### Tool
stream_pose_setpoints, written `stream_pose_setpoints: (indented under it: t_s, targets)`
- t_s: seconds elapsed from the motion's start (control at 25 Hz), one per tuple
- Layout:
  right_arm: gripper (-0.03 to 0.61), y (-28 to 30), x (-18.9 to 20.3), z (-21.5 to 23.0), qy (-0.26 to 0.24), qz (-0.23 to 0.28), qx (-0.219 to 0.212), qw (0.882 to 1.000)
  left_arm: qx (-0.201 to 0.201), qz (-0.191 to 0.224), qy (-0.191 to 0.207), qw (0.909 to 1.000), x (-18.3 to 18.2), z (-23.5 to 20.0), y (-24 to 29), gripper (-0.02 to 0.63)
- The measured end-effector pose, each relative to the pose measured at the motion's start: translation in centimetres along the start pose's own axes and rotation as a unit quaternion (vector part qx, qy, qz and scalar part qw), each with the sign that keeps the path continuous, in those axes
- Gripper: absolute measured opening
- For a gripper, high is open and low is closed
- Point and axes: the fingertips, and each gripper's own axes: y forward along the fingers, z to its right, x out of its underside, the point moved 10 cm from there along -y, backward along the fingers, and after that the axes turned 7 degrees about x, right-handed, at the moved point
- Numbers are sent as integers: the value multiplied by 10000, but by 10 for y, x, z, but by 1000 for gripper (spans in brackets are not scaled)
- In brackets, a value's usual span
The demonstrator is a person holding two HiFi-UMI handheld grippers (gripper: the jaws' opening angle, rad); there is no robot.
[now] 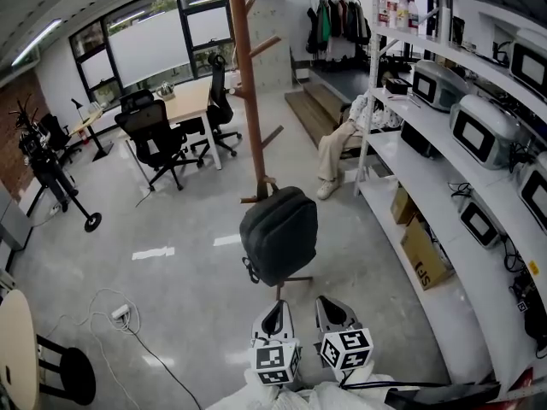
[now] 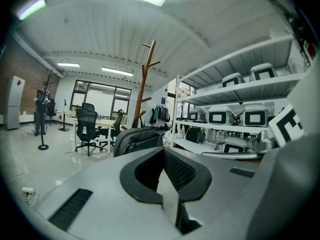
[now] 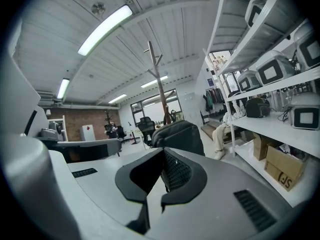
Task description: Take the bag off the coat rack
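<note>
Right now left gripper (image 1: 275,310) and right gripper (image 1: 332,307), jaws pressed together and empty, hover short of the bag (image 1: 279,235) hung low on the coat rack (image 1: 248,92), likely lining up a grab.

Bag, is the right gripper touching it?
Apart. The head view shows bare floor between the bag and the right gripper, and the right gripper view shows the bag ahead of its shut jaws.

A power strip (image 1: 120,313) is lying on the floor (image 1: 197,297) to your left; black office chairs (image 1: 154,137) are standing at the near edge of the desk (image 1: 186,101), and cardboard boxes (image 1: 425,253) are sitting on the lowest shelf of the shelving (image 1: 432,186).
</note>
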Motion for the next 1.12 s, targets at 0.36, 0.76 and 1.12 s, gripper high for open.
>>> stream_pose_setpoints:
  t_s: [0.36,0.76,1.12]
  targets:
    - [12,42,-14,-2,-85,8,64,9999,90,74,-44,9999,-12,-29,36,3]
    - [12,95,-26,-9,-120,14,27,9999,125,114,-34,9999,-25,-63,73,3]
    - [12,139,-35,-13,-132,59,82,9999,194,175,20,9997,-37,-95,108,3]
